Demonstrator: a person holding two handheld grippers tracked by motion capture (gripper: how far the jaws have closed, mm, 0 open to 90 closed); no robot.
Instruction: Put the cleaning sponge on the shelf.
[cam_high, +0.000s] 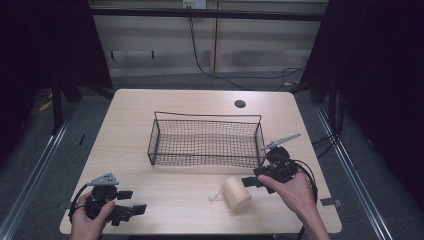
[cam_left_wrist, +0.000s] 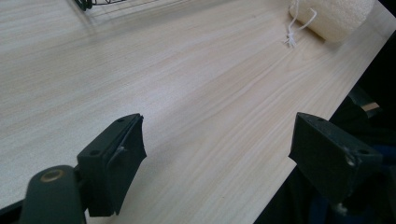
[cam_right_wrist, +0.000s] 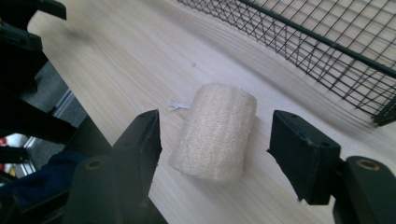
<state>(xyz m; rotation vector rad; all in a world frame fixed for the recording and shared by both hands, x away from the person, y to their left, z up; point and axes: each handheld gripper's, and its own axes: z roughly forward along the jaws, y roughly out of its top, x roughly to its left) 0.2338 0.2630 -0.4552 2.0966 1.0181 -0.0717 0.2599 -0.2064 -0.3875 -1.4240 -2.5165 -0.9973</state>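
Where the pale wooden table spreads widest, seen from the high view: carries a black wire basket near its middle, long side toward the person. Just in front of the basket's right end, held in the right hand: right claw, pointing at a loofah roll. Open, with jaws apart and not pressing anything; loofah roll lying on the table between and a little beyond them in the right gripper view, free of both pads. At the near left corner of the table: left claw, also open, jaws wide over bare wood. Smallest of all: a white string knotted at the roll's end, resting on the table.
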